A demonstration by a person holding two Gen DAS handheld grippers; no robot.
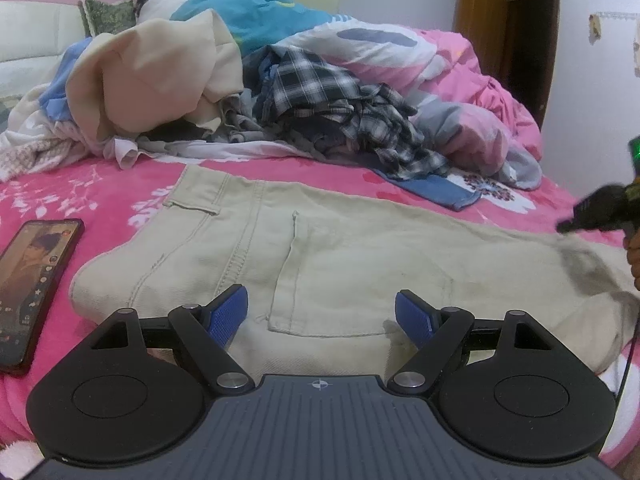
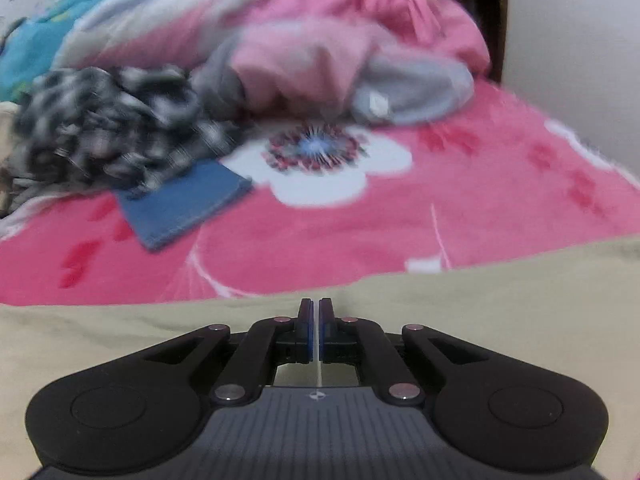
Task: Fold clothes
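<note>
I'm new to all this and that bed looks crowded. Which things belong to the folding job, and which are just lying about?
For the job:
- beige trousers, spread flat
- left tool, open above them
- right tool, shut
- clothes pile, probably next

Lying about:
- phone
- pink quilt
- green pillow

The tan pants lie spread out flat on the pink bed, with the back side up and the waist end to the left. You can see a back pocket with a sewn edge and a long seam running down near it. Behind the pants sits a messy pile of clothes, with a black and white checked shirt on top.
</note>
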